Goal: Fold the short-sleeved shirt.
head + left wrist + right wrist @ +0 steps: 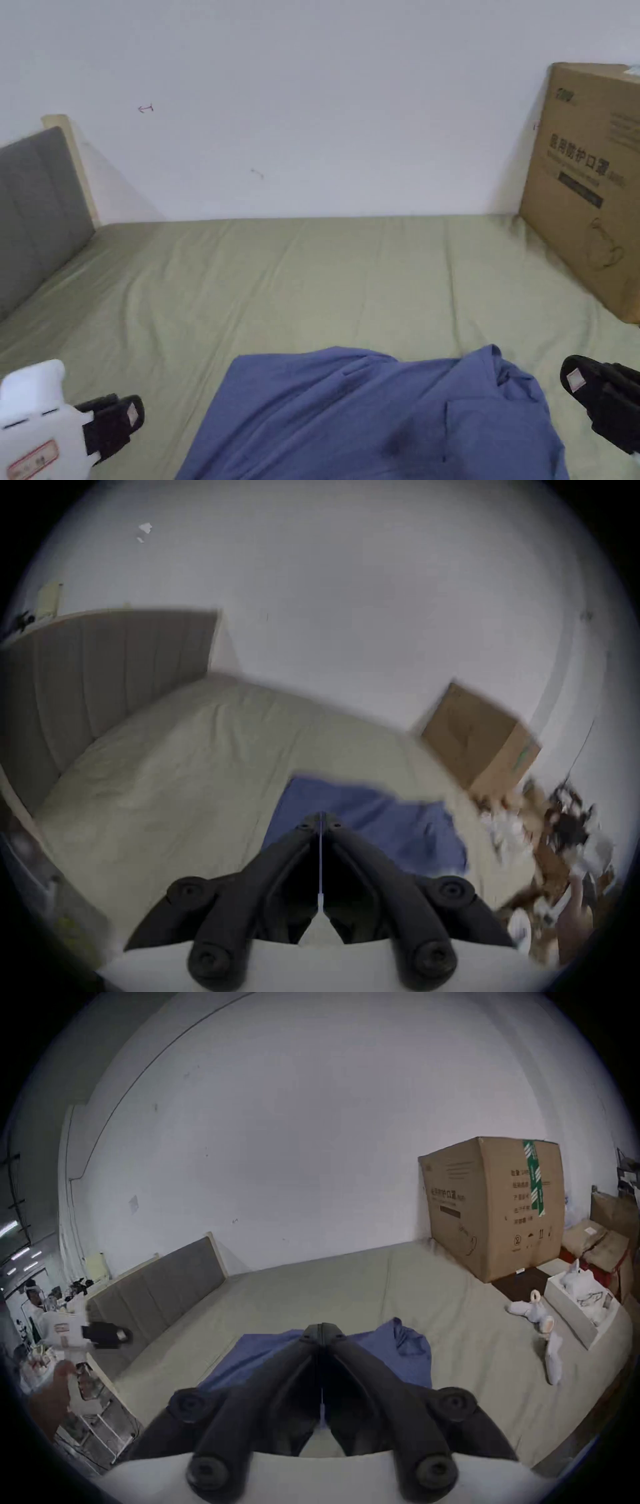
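Fabric is the whole story here: the blue short-sleeved shirt (375, 419) lies rumpled at the near edge of the bed (300, 281), towards its right side, and it looks thin, soft and light, the kind of cloth that sags the instant it leaves the sheet. A bunched ridge stands up at its far right corner, a pocket seam shows below that, and the left part lies smoother. I'd judge hems and shoulder seams the best places to pinch, since doubled cloth gives something to bite.

The left gripper (128, 415) hangs off the shirt's left side, its fingers (313, 823) closed together with nothing between them. The right gripper (581, 381) hovers just past the shirt's right edge, its fingers (329, 1333) also pressed together and empty.

The olive sheet is matte and lightly creased, so it may drag a little. A stiff cardboard box (590, 187) stands at the bed's far right corner, a padded grey headboard (37, 206) at the left edge.
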A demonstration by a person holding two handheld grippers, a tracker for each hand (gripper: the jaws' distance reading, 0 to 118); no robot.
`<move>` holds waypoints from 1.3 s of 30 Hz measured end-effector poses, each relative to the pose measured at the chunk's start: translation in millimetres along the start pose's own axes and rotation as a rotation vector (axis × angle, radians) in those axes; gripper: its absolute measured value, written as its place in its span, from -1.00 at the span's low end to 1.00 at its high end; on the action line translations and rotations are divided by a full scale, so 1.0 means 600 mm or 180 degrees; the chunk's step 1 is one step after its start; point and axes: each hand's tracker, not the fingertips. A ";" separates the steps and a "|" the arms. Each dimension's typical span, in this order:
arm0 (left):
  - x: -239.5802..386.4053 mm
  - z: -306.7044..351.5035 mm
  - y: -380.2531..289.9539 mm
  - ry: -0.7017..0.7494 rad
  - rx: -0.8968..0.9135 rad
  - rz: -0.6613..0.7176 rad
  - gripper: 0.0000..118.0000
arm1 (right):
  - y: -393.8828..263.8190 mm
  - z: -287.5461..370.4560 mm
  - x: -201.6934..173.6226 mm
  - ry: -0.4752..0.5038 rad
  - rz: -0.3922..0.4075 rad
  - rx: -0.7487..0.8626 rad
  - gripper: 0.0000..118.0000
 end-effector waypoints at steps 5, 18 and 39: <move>-0.053 -0.141 -0.033 0.0131 -0.1490 -0.0406 -0.78 | -0.012 -0.017 0.007 0.0121 -0.0038 -0.0187 -1.00; -0.092 -0.255 -0.127 0.0118 -0.1146 -0.0545 -0.95 | -0.042 -0.046 0.032 -0.0174 -0.0098 -0.0674 -1.00; -0.008 -0.134 -0.084 -0.0176 -0.0187 -0.0284 -0.95 | -0.154 -0.401 0.188 -0.0659 0.0136 -0.3108 -0.78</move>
